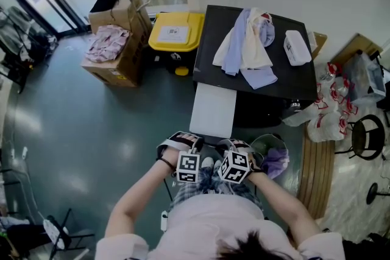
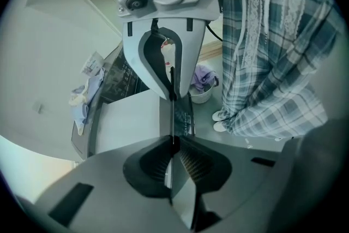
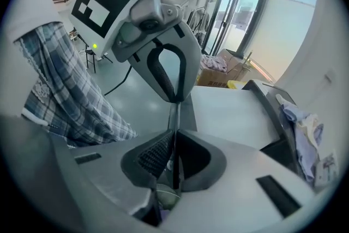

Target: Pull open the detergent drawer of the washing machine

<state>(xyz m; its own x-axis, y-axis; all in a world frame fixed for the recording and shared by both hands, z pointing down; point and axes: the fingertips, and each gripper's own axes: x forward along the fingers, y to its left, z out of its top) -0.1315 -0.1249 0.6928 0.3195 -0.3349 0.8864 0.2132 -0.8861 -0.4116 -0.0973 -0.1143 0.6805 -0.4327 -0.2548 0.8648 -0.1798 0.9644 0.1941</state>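
The washing machine (image 1: 295,83) has a black top with clothes (image 1: 247,45) heaped on it. A pale grey flat panel (image 1: 213,109) juts from its front toward me; I cannot tell whether it is the drawer. My left gripper (image 1: 184,154) and right gripper (image 1: 237,156) hang side by side just short of that panel, angled down. In the left gripper view the left gripper (image 2: 172,142) is shut with nothing between its pads, and the right gripper (image 2: 170,93) stands tip to tip against it. The right gripper (image 3: 174,144) is likewise shut and empty, over the panel (image 3: 229,114).
A laundry basket (image 1: 274,158) with purple cloth stands on the floor at my right. A yellow bin (image 1: 177,33) and a cardboard box (image 1: 116,49) sit left of the machine. Plastic bags (image 1: 326,112) and a stool (image 1: 365,137) crowd the right. A white case (image 1: 297,47) lies on the machine.
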